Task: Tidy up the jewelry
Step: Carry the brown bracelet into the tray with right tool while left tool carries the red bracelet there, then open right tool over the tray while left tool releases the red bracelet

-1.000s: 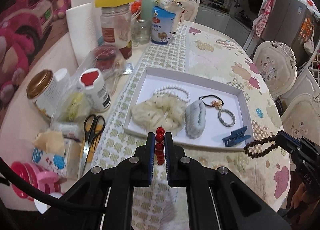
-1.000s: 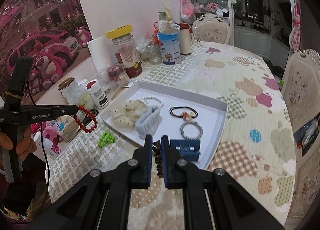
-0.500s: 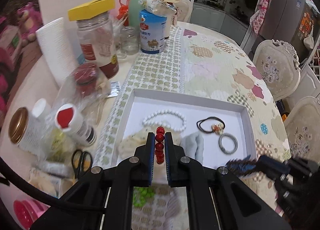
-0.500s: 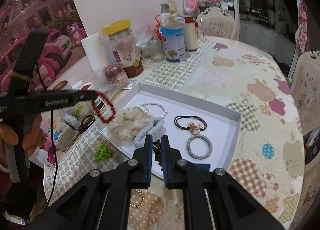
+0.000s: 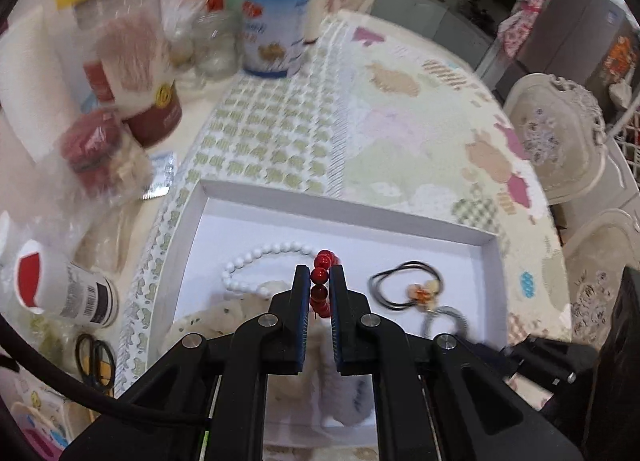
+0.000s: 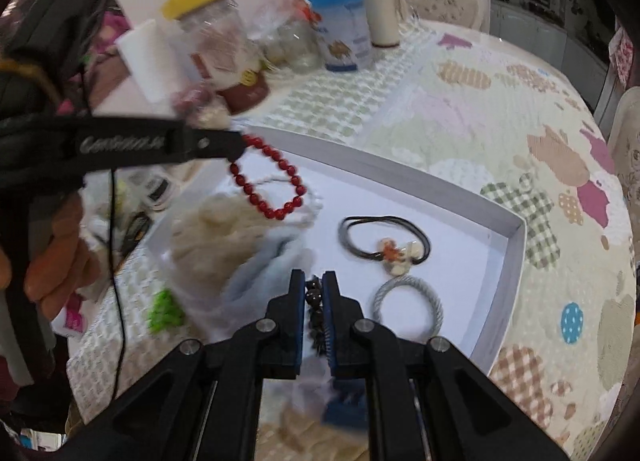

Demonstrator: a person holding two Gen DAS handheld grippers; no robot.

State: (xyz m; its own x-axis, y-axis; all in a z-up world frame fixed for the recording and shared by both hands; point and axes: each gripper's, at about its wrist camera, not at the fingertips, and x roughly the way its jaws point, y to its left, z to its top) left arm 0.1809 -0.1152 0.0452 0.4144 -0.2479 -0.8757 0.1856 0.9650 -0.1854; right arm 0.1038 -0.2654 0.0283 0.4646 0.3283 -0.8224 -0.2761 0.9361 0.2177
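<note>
My left gripper (image 5: 320,275) is shut on a red bead bracelet (image 5: 321,285) and holds it over the left part of the white tray (image 5: 344,203); in the right wrist view the bracelet (image 6: 267,183) hangs from it above the white bead bracelet (image 6: 314,203). My right gripper (image 6: 313,281) is shut on a dark brown bead bracelet (image 6: 314,301) over the tray's near edge (image 6: 502,293). In the tray lie a white bead bracelet (image 5: 260,257), a cream scrunchie (image 6: 216,229), a pale blue scrunchie (image 6: 264,273), a black hair tie with a charm (image 6: 386,241) and a grey hair ring (image 6: 410,303).
Jars, a yellow-lidded jar (image 5: 120,41), a blue can (image 5: 274,25) and a paper roll (image 5: 28,73) crowd the table left of the tray. Scissors (image 5: 94,361) and green beads (image 6: 164,311) lie near the front left. A blue clip (image 6: 348,407) lies by the tray's near edge.
Both grippers have moved forward over the tray with their bracelets. The red bracelet now hangs above the white bead bracelet; the views are blurred by motion.
</note>
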